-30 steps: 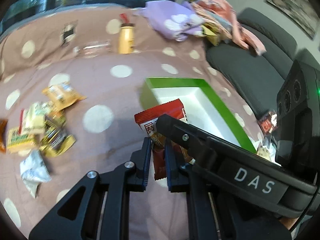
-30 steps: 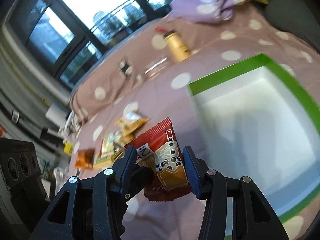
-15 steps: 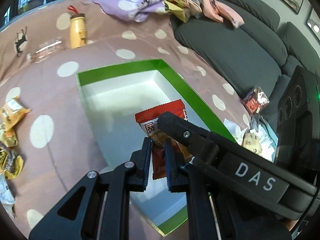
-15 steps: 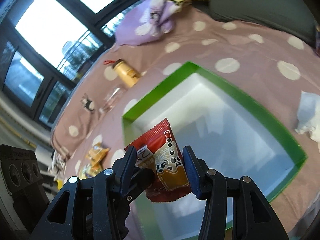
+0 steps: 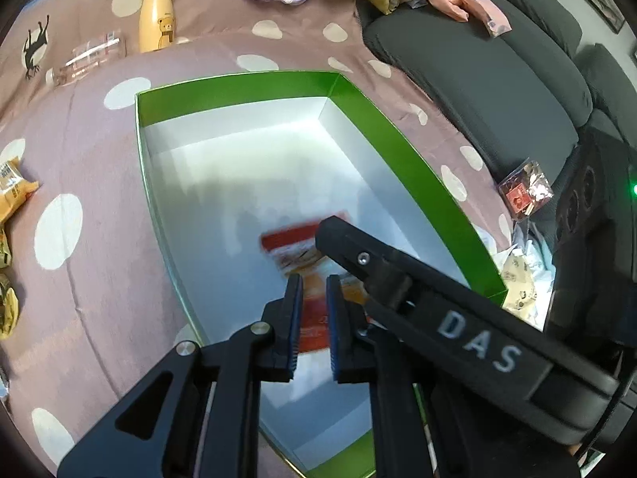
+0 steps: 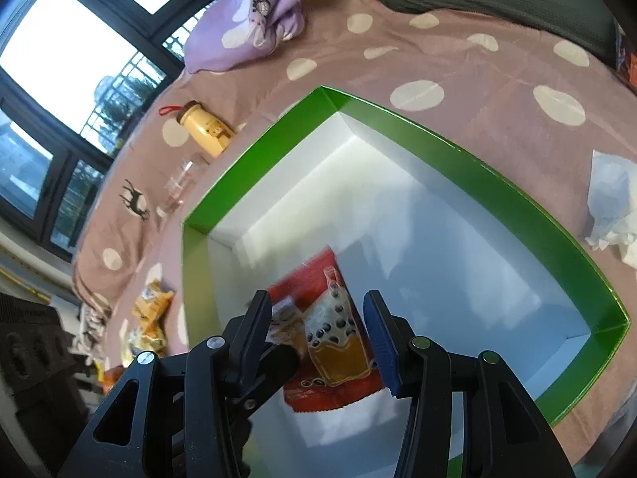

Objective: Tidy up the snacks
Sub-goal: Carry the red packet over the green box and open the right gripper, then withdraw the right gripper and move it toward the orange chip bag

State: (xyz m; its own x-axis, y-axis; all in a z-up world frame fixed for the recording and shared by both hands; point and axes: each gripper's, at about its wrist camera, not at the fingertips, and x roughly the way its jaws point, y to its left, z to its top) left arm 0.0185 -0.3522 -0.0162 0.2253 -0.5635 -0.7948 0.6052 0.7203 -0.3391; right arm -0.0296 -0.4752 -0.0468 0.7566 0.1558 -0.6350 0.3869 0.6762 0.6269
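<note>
Both claws hold 1 red snack packet [image 6: 322,342] together over the white floor of the green-walled box [image 6: 469,167], which sits on the spotted bed cover [image 5: 91,279]. The left claw [image 5: 314,318] is pinched nearly shut on the packet's edge, while the right claw [image 6: 318,330] grips it across its width. The packet's long axis runs out along both claws' fingers, and the box floor lies directly beneath, so I judge release needs only opening.
</note>
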